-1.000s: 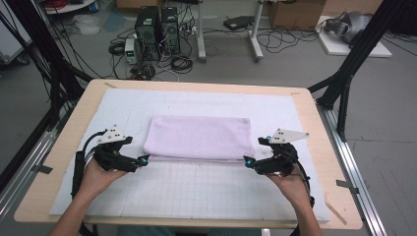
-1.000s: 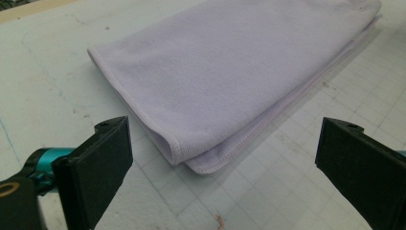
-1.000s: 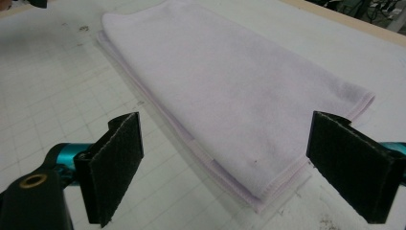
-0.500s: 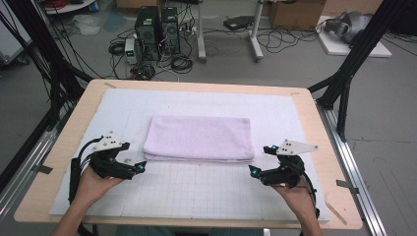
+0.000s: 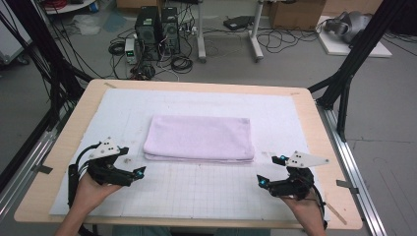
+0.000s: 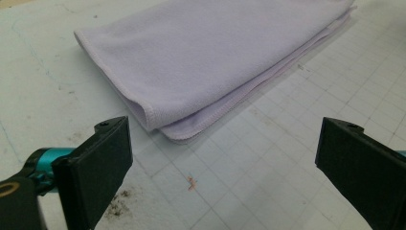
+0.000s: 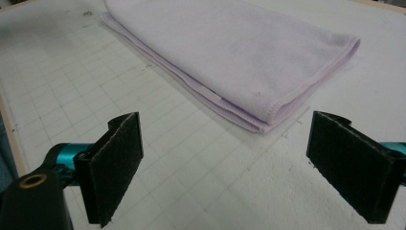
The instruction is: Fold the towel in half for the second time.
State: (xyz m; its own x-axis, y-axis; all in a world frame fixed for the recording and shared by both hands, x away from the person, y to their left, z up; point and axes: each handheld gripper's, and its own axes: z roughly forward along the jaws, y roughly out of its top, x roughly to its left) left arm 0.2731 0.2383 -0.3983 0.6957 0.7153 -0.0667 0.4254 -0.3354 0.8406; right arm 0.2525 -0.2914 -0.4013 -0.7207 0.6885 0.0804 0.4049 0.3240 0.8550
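Moved: both grippers have pulled back from the towel toward 6 o'clock.
Mat: white gridded mat (image 5: 206, 189) on the wooden table (image 5: 49, 177).
Towel: folded lilac cloth towel (image 5: 199, 137) lies flat at mat centre.
Left gripper (image 5: 136, 172): at 8 o'clock, jaws apart, empty.
Right gripper (image 5: 270, 171): at 4 o'clock, jaws apart, empty.

I am working over a white gridded mat (image 5: 206, 191) that is lying on a wooden table (image 5: 88, 101). Beyond it, two black computer towers (image 5: 157, 27) are standing on the grey floor among tangled cables (image 5: 295, 39), and a cardboard box (image 5: 295, 12) is sitting farther back.
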